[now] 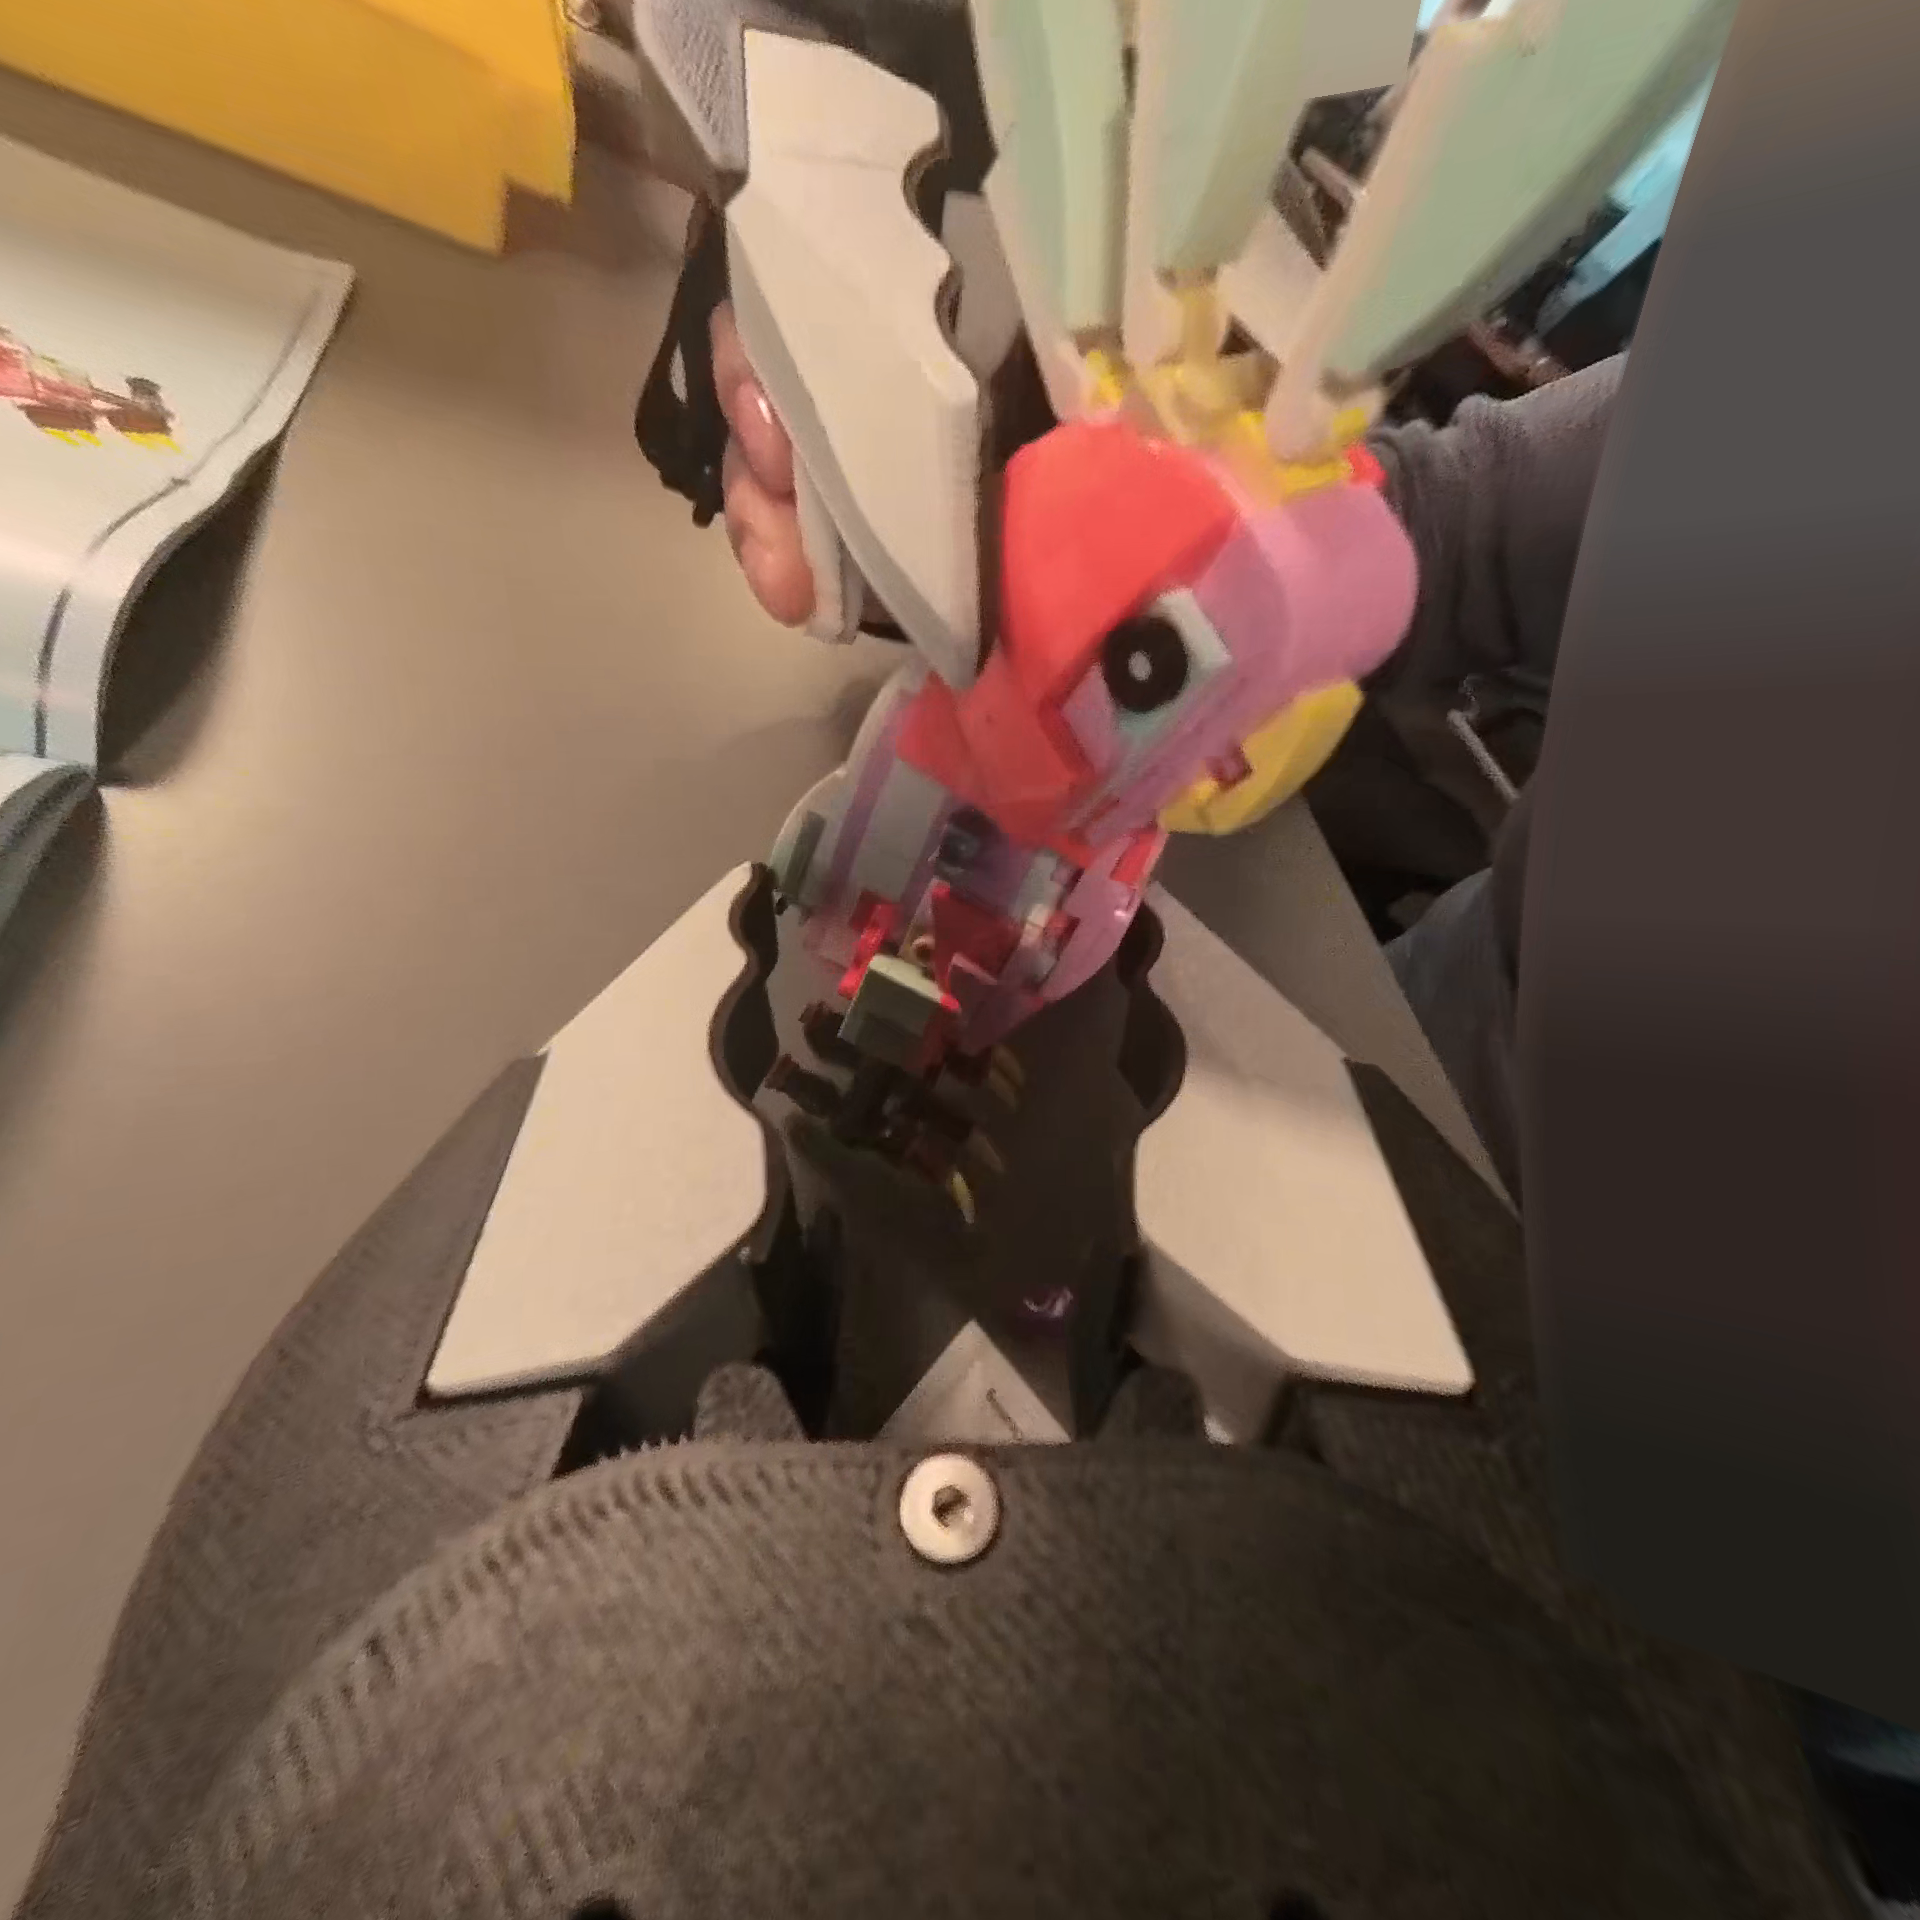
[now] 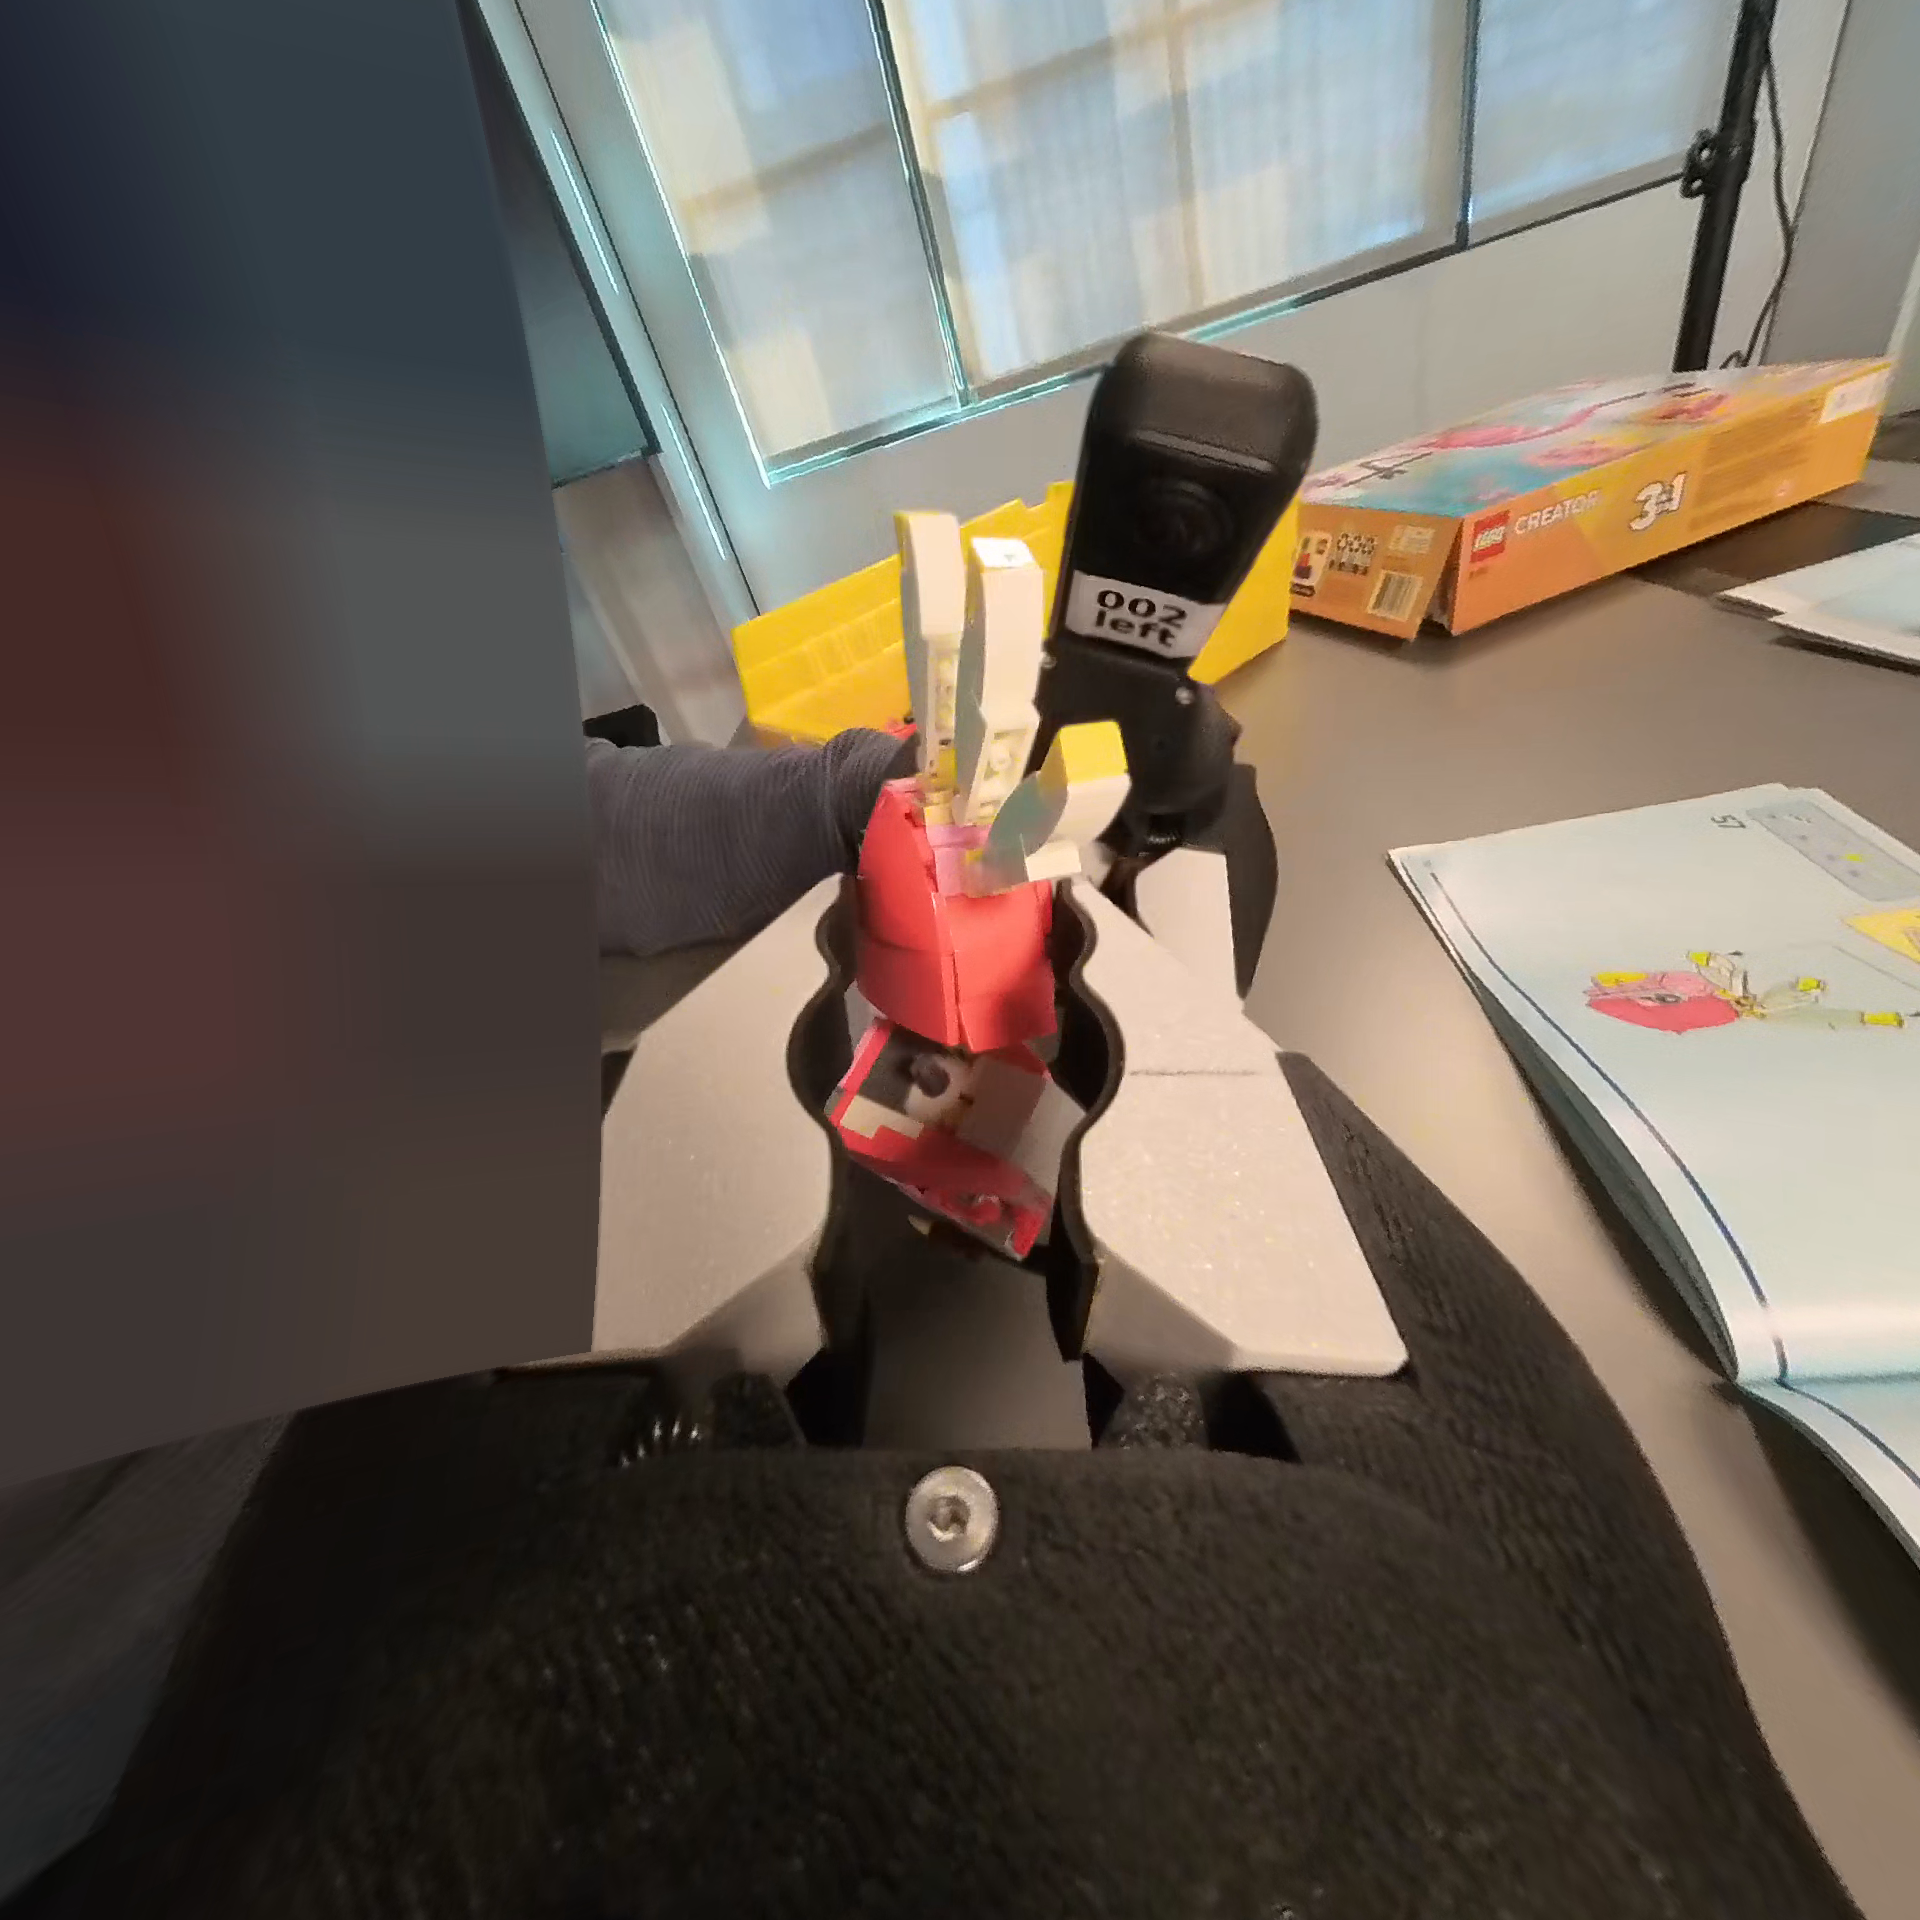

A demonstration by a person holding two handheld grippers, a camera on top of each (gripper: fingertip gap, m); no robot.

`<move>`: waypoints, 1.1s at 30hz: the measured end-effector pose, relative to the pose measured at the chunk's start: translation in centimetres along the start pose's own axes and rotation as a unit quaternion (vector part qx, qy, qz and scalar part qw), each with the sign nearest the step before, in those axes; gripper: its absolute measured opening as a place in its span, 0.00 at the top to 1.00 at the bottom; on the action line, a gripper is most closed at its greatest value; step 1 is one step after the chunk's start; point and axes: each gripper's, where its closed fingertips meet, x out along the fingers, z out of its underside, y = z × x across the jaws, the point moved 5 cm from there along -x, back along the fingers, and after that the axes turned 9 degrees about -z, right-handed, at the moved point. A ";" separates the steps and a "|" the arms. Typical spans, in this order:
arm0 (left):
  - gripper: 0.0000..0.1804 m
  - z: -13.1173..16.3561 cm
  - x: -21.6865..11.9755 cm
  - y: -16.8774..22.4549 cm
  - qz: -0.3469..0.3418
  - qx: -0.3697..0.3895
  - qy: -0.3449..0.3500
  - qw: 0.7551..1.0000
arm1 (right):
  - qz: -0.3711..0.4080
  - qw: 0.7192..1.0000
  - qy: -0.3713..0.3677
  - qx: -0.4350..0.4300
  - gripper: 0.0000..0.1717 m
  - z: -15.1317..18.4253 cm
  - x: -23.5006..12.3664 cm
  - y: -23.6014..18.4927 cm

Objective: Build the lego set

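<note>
The brick-built bird model (image 2: pixel 951 966) hangs in the air above the tabletop (image 2: pixel 1403 727), caught between both tools. The right hand-held gripper (image 2: pixel 951 987) is closed on its red head, the wavy inner edges of its 2 fingers (image 2: pixel 1164 1091) pressing each side. The left hand-held gripper (image 1: pixel 940 977) reaches in from the opposite end, its jaws standing wider around the lower pink body and dark clawed feet; the view is blurred there, so I cannot tell whether its pads actually press on the body.

To handle this well, both grips likely need to bear on solid blocks, head and trunk, and not on the pale, thin crest feathers (image 2: pixel 987 665) sticking up past the right hand-held gripper's fingertips; those look fragile and would probably pop off under side load. Any twist or pull should be gentle and in line with the model's neck.

Room is tight on the person's side: a dark sleeve (image 2: pixel 727 831) lies just left of the right hand-held gripper. Beyond the fingertips stand a yellow bin (image 2: pixel 821 665) and, farther right, an orange box (image 2: pixel 1558 520). An open instruction booklet (image 2: pixel 1662 1039) lies to the right on the tabletop, with bare surface between it and the model.
</note>
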 end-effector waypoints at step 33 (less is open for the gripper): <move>0.68 0.6 0.3 0.6 -0.527 -0.081 0.096 0.840 | 0.177 0.964 0.172 -0.101 0.79 -2.0 -2.6 1.5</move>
